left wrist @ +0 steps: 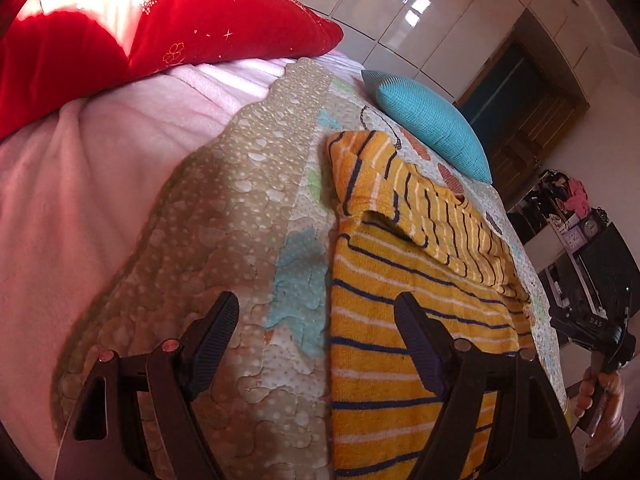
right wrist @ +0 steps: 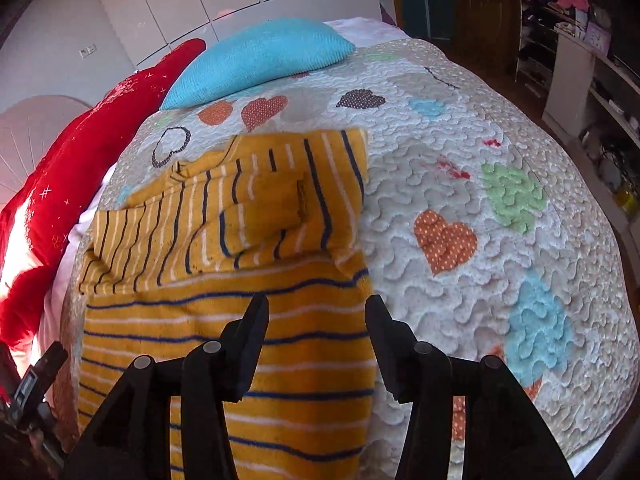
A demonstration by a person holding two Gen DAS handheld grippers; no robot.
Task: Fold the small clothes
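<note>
The left gripper (left wrist: 316, 316) and right gripper (right wrist: 316, 312) are hanging open, holding nothing, above the striped yellow top (right wrist: 224, 320), ready to fold it.

text: "DAS" | on: right tool (left wrist: 591, 326) body | other text: none legible

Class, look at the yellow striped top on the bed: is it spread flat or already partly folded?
Partly folded. The yellow striped top has its sleeves turned in over the upper body, their stripes crossing the body's; the lower part lies flat on the quilt.
</note>
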